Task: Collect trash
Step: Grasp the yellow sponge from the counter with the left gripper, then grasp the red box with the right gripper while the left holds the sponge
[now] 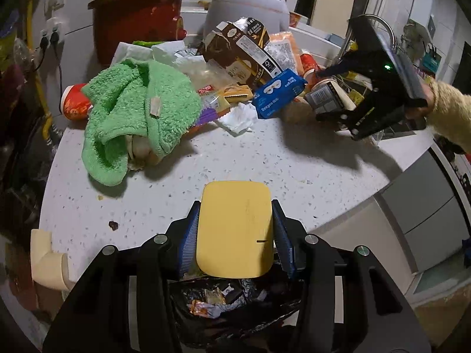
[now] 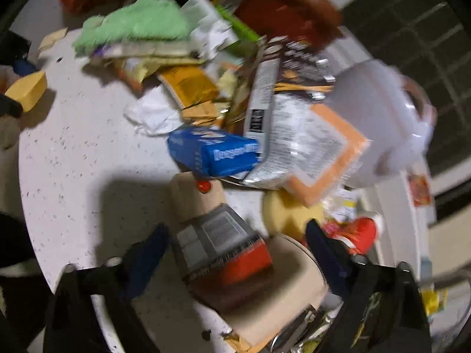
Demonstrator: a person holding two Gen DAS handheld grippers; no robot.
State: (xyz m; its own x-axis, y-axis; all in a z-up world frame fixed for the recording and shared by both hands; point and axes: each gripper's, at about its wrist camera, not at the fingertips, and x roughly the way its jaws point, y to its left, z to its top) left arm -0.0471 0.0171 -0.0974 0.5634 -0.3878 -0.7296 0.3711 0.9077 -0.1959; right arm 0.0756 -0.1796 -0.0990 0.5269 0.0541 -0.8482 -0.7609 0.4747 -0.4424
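Observation:
My left gripper [image 1: 234,220] is shut on a yellow sponge [image 1: 234,229], held over a black trash bag [image 1: 232,303] with wrappers in it. A heap of trash lies on the speckled counter [image 1: 265,161]: a green towel [image 1: 138,111], a blue packet [image 1: 278,92], a brown box [image 1: 241,56], crumpled tissue [image 1: 240,116]. My right gripper [image 1: 332,100] reaches into the heap's right side. In the blurred right wrist view, its fingers [image 2: 235,253] stand open around a beige cup with a grey and red label [image 2: 217,241]. The blue packet [image 2: 215,154] lies just beyond.
A dark red pot [image 1: 138,17] and a pale rice cooker [image 1: 250,6] stand behind the heap. An orange paper cup [image 1: 75,103] lies left of the towel. A sink with a tap [image 1: 382,26] is at the right. The counter edge runs at the right front.

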